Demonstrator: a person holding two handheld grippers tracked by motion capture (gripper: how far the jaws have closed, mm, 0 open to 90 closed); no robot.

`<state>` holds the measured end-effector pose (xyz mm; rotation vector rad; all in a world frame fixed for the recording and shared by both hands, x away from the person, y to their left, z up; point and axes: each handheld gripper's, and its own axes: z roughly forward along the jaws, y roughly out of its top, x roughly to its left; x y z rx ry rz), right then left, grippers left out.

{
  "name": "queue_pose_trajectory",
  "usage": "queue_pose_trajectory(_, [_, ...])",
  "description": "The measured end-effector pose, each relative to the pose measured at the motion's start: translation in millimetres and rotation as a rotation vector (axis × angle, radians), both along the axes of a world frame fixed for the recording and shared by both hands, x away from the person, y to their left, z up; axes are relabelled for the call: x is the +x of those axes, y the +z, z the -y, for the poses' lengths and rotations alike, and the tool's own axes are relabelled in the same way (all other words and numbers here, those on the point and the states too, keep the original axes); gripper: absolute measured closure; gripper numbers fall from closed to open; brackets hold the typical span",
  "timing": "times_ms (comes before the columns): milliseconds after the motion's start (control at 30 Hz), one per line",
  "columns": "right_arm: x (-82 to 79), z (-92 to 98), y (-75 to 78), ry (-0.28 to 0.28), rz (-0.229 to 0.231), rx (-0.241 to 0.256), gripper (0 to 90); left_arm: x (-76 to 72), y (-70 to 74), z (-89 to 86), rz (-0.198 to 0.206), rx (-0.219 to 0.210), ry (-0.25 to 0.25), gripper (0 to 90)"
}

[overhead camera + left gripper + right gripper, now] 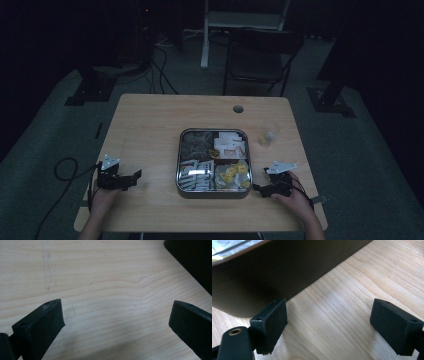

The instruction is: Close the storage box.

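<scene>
A square metal tray (178,167) sits mid-table, divided into compartments of tea bags, white packets and yellow-wrapped pieces. My left gripper (135,176) rests on the table left of the tray, jaws pointing toward it. In the left gripper view the left gripper (116,312) is open over bare wood, with the tray's dark corner (195,262) at the upper right. My right gripper (257,189) lies by the tray's front right corner. The right gripper (329,312) is open and empty, its left jaw close to the tray's dark wall (287,272).
A clear glass cup (268,133) stands right of the tray near the table's right edge. A cable hole (238,108) sits at the back of the wooden table (150,125). A dark chair (260,60) stands behind the table. A cable (65,170) loops off the left edge.
</scene>
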<state>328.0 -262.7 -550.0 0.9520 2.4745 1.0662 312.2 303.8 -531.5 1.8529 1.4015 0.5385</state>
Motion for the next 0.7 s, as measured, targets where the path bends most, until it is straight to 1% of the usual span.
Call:
queue_pose_trajectory(67, [0.0, 0.0, 0.0, 0.0, 0.0, 0.0, 13.9, -1.6, -1.1, -1.9, -0.009, 0.005, 0.008, 0.4])
queue_pose_trajectory(133, [0.0, 0.0, 0.0, 0.0, 0.0, 0.0, 13.9, -3.6, -1.5, -4.9, -0.01, 0.0, 0.02, 0.4])
queue_pose_trajectory(233, [0.0, 0.0, 0.0, 0.0, 0.0, 0.0, 13.9, -6.3, -2.0, -10.1, -0.014, 0.001, 0.045, 0.4])
queue_pose_trajectory(333, [0.0, 0.0, 0.0, 0.0, 0.0, 0.0, 13.8, -9.2, -3.1, -14.4, -0.027, 0.002, 0.068, 0.4])
queue_pose_trajectory(433, [0.0, 0.0, 0.0, 0.0, 0.0, 0.0, 13.9, -11.3, -5.3, -16.7, -0.05, 0.027, 0.088, 0.4])
queue_pose_trajectory(500, [0.0, 0.0, 0.0, 0.0, 0.0, 0.0, 13.9, -12.5, -7.0, -16.9, -0.069, 0.028, 0.09, 0.4])
queue_pose_trajectory(567, [0.0, 0.0, 0.0, 0.0, 0.0, 0.0, 13.8, -13.8, -8.2, -15.9, -0.075, 0.049, 0.101, 0.4])
queue_pose_trajectory(700, [0.0, 0.0, 0.0, 0.0, 0.0, 0.0, 13.8, -14.2, -10.1, -15.5, -0.088, 0.061, 0.103, 0.4])
